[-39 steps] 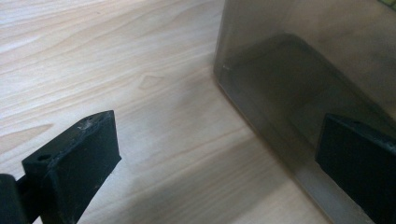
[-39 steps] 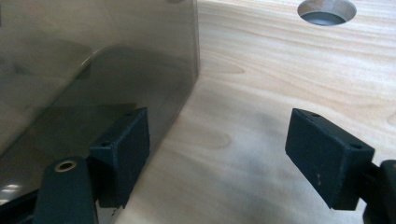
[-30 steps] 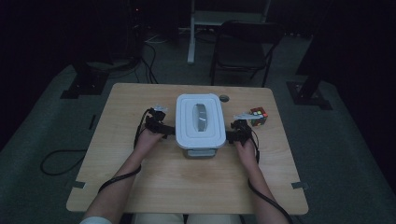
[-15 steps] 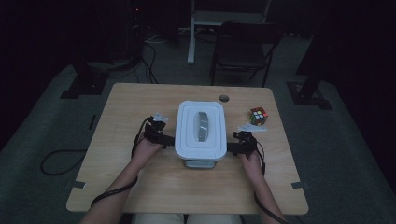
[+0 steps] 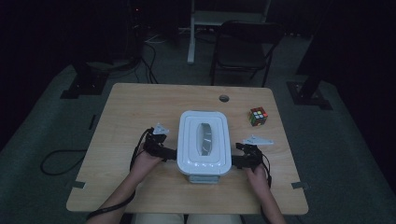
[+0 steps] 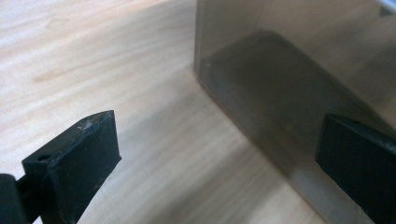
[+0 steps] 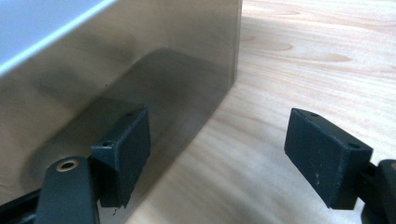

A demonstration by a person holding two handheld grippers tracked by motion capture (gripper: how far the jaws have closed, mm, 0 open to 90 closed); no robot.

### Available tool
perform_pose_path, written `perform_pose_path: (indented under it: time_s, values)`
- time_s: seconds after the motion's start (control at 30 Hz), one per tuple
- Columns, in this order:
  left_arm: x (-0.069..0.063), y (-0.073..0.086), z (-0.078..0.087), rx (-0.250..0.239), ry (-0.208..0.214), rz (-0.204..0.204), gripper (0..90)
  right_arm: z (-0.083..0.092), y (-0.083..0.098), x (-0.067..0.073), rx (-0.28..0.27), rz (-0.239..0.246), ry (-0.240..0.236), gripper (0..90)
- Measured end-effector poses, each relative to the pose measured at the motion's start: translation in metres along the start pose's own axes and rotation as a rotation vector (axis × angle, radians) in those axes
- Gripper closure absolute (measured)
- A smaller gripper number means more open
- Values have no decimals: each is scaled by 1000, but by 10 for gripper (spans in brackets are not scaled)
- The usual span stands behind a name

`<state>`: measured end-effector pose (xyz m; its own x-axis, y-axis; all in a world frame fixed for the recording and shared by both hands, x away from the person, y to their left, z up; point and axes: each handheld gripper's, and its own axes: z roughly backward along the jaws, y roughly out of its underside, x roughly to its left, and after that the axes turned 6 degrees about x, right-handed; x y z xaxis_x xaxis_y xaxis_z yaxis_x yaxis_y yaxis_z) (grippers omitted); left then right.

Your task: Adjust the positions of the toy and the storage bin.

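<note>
White-lidded box (image 5: 204,144) sits mid-table, near edge. Left gripper (image 5: 161,150) and right gripper (image 5: 239,161) flank its sides, jaws wide, clasping nothing. Judged step: shifting it (press both walls evenly). Rubik's cube (image 5: 258,116) lies far right.

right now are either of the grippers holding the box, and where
Nothing is held. Both the left gripper and the right gripper stand open beside the box, one at each side wall, gripping nothing.
</note>
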<state>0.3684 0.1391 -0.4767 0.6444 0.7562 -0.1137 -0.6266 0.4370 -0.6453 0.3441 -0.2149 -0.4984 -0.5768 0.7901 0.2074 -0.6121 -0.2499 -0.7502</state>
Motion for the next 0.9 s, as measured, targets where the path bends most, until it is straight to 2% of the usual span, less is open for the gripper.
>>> perform_pose_path:
  time_s: [0.17,0.4,0.6,0.67,0.73,0.8,0.9]
  values:
    - [-7,9,5,-7,10,-8,5,7,8,5,-8,3,-20,224]
    - [-16,17,14,2,26,-31,5,16,17,13,-5,15,-24,223]
    - [-17,23,16,-2,61,-43,4,22,23,17,-11,20,-4,208]
    - [-15,28,14,1,62,-51,4,24,24,16,2,31,4,159]
    - [-13,33,10,10,54,-58,4,26,23,14,-3,32,3,132]
    - [-9,37,9,10,45,-56,4,27,22,7,-7,-2,30,132]
    - [-2,43,9,-5,41,-61,5,31,22,-6,-46,-46,46,130]
